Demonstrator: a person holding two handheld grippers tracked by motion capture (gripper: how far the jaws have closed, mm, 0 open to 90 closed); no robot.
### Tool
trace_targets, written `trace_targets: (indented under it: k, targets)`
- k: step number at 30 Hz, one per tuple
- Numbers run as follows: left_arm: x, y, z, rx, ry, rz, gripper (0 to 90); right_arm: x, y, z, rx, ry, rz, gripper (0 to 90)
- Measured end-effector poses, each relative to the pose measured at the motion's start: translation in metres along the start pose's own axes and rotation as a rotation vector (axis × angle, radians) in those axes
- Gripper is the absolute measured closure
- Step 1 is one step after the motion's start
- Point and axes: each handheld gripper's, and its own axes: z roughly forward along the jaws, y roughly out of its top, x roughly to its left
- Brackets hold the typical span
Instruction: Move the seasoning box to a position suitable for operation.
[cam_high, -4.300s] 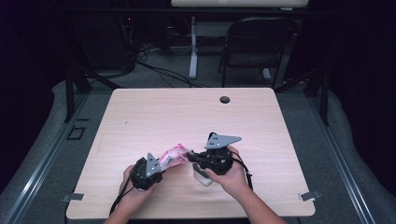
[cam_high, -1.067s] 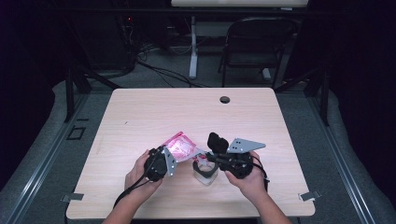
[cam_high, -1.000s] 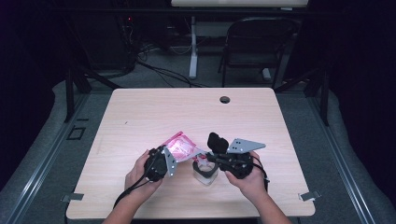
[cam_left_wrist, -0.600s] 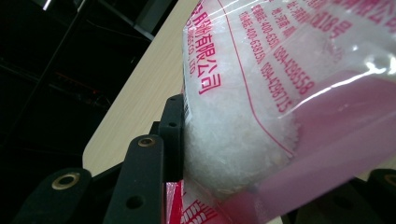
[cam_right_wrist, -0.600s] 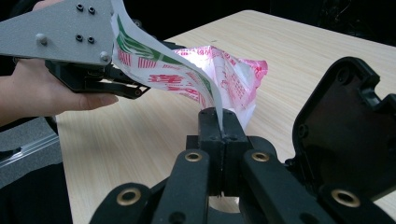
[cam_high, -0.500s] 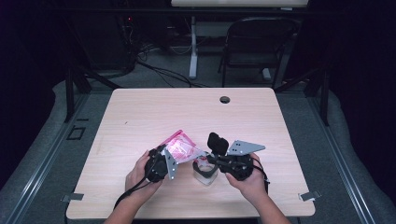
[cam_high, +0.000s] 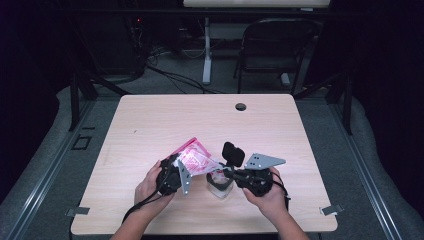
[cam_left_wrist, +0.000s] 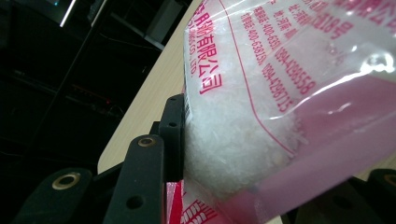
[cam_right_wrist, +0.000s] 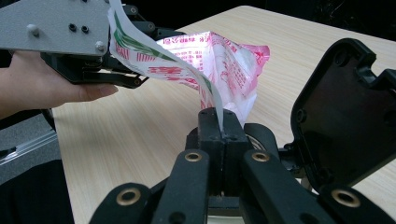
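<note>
The right gripper (cam_right_wrist: 218, 122) is clamped on a corner of the pink-printed plastic bag (cam_high: 196, 159); the left gripper (cam_high: 186, 172) is clamped on its filled body. The bag is held above a light wooden table (cam_high: 165, 120); a dark room with a folding chair (cam_high: 270, 47) lies beyond.

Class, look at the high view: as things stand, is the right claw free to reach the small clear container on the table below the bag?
Probably not. The right claw is shut on the bag's edge, which it holds with the left claw. The container sits close beneath, unobstructed, but it would have to let go first.

Black screw-studded tools (cam_right_wrist: 219, 126), grey three-cornered plates, trailing cables
</note>
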Motion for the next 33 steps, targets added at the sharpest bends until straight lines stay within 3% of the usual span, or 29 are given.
trace_targets:
  k: [33]
  targets:
    - [0.0009, 0.0058, -0.0044, -0.011, 0.096, 0.095, 65.7, -0.0038, -0.0058, 0.0017, 0.018, 0.002, 0.036, 90.0]
